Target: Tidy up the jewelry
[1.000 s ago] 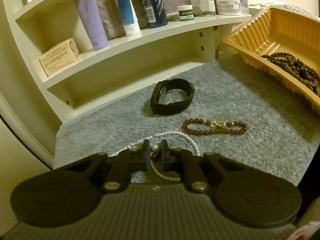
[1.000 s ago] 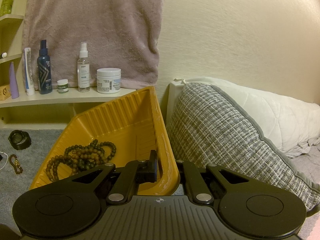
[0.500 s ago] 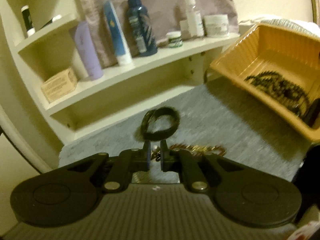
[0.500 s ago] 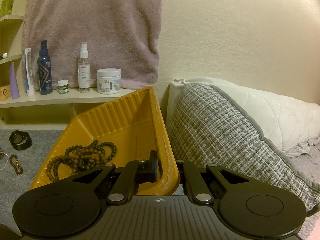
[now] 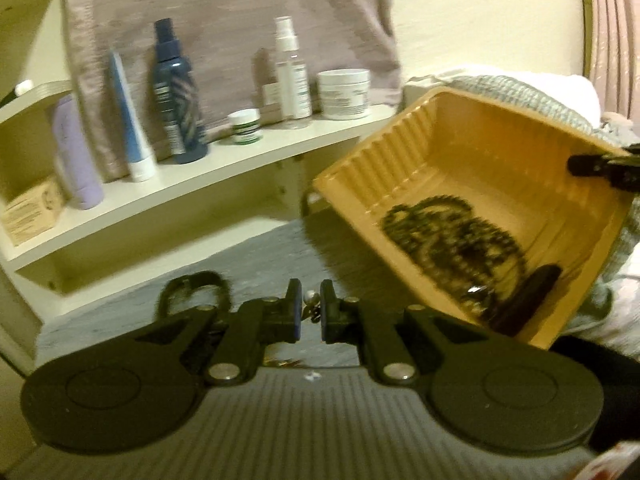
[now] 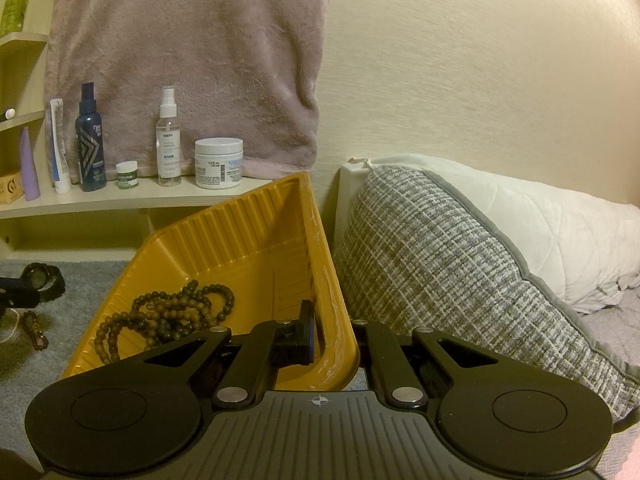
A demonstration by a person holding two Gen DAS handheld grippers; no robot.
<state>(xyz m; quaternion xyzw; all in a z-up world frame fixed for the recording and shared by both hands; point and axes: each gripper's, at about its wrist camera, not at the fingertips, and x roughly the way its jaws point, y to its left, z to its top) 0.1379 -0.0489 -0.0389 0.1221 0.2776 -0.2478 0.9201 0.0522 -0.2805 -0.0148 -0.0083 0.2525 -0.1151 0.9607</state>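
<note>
Our left tongs (image 5: pixel 311 309) are nearly closed, pinching the pearl necklace (image 5: pixel 309 297), of which one bead and a bit of clasp show between the pads, just beside the near edge of the yellow tray (image 5: pixel 352 168). Our right tongs (image 6: pixel 333 334) are clamped on the tray's rim (image 6: pixel 320 264), holding it tilted against the grey cushion (image 6: pixel 440 264). A dark bead strand (image 6: pixel 168 312) lies inside the tray. On the grey mat (image 6: pixel 80 280) lie a black watch (image 6: pixel 42 278) and a brown bead bracelet (image 6: pixel 34 328).

wall (image 6: pixel 460 60): cream | shelf (image 6: pixel 132 196): toiletries | carpet (image 6: pixel 72 320): grey
</note>
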